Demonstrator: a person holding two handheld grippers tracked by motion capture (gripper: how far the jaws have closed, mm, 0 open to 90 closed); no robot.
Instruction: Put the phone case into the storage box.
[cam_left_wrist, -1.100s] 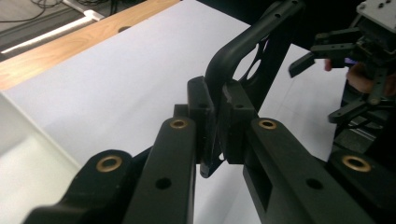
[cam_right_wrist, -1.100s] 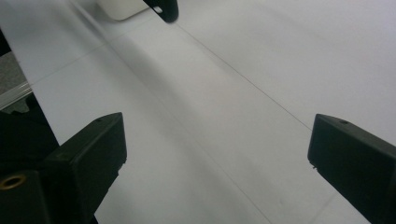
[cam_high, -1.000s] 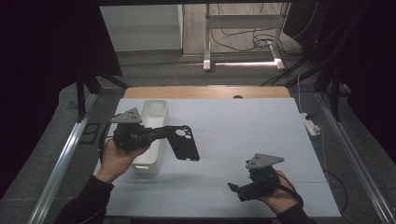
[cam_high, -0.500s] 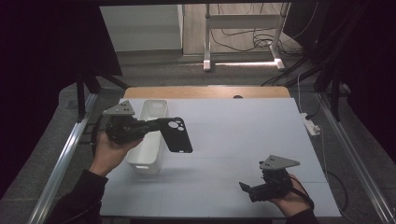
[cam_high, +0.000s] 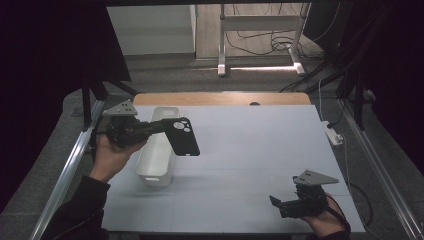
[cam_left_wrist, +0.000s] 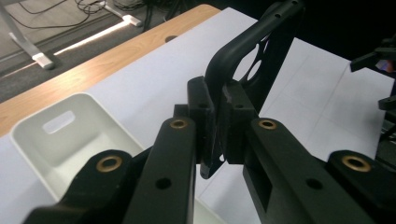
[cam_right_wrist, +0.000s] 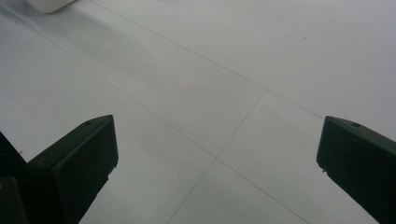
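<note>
Surface (cam_high: 260, 150), wide, pale grey-white, with a wooden strip along the far edge. On its left side, long white plastic bin (cam_high: 156, 150) with rounded corners and a slot handle, seemingly empty in the left gripper view.

Above the bin's right rim, held clear of the surface: black plastic phone case (cam_high: 181, 136) with round camera cut-outs near its upper end. Clamped by its edge in left tool (cam_high: 162, 126), both pads tight on the thin wall, case standing out beyond them.

Near the front right corner, right tool (cam_high: 276, 202), wide open, nothing between its pads, only bare surface ahead in the right gripper view.

Handling, as a judgement: light, thin-walled, probably somewhat flexible, smooth enough to slip or swing under a pinch at one rim. Safer hold likely across a straight side wall, away from the cut-outs, where the shell looks weakest.

Hard to make out: lower end of the case hidden behind the pads in the left gripper view; inner face and material finish lost in black on black; front end of the bin floor cut off.
</note>
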